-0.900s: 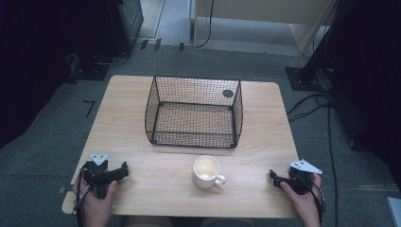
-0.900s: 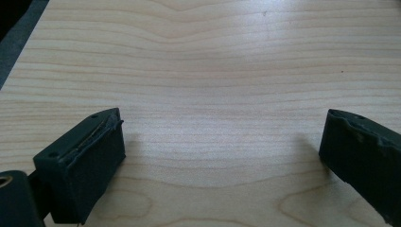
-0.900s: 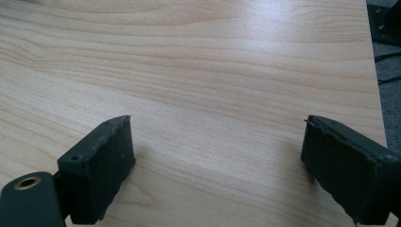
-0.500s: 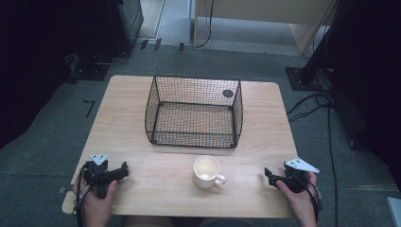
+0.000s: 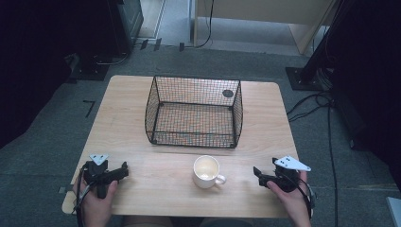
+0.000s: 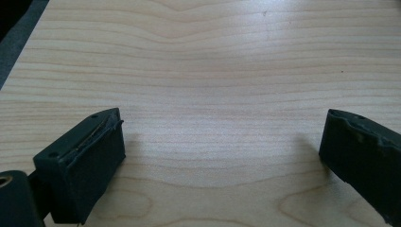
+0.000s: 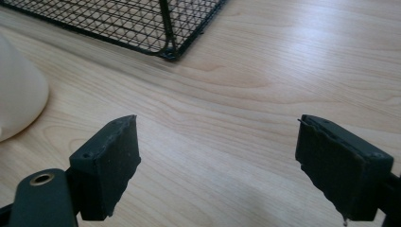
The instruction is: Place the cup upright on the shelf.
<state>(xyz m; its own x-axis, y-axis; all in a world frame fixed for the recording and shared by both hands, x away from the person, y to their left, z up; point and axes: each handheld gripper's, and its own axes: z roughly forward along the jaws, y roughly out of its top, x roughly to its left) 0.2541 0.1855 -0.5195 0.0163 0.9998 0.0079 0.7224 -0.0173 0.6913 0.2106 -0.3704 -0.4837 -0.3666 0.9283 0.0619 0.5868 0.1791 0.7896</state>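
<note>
The cream ceramic mug (image 5: 206,171) stands upright on the pale wooden table (image 5: 156,194), just in front of the black wire basket (image 5: 194,111), handle pointing toward the right gripper (image 5: 258,174). Both it and the left gripper (image 5: 122,170) gape wide, empty. A careless sideways approach might tip the mug.
</note>
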